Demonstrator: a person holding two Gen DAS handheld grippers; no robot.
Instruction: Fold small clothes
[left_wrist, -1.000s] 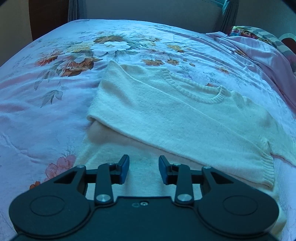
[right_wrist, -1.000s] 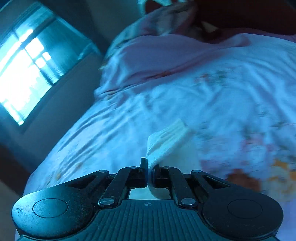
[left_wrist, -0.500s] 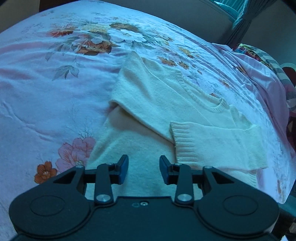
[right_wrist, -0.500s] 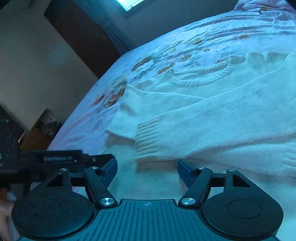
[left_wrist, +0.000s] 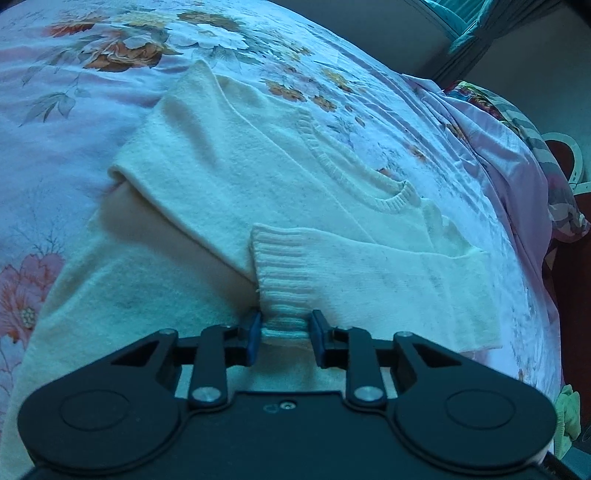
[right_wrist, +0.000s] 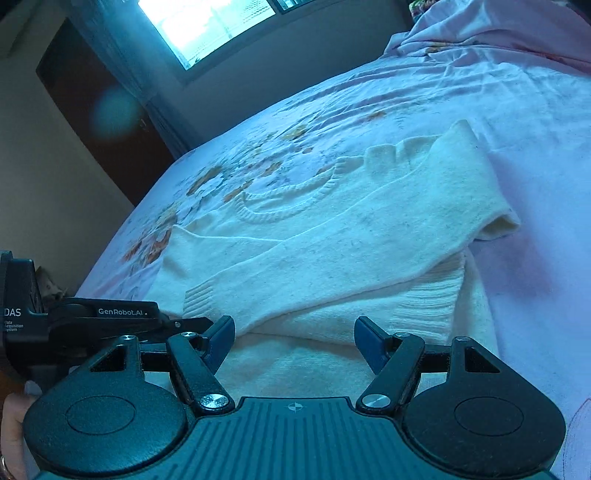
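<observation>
Seeing cream sweater (left_wrist: 258, 177), both sleeves folded in, on our floral bed (left_wrist: 55, 110); left gripper (left_wrist: 284, 334) straddles cuff (left_wrist: 280, 273) unclosed, right gripper (right_wrist: 294, 341) wide apart.

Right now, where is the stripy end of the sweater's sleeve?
In the left wrist view the ribbed cuff lies low in the middle, folded across the cream sweater, its end between the open jaws of the left gripper.
</observation>
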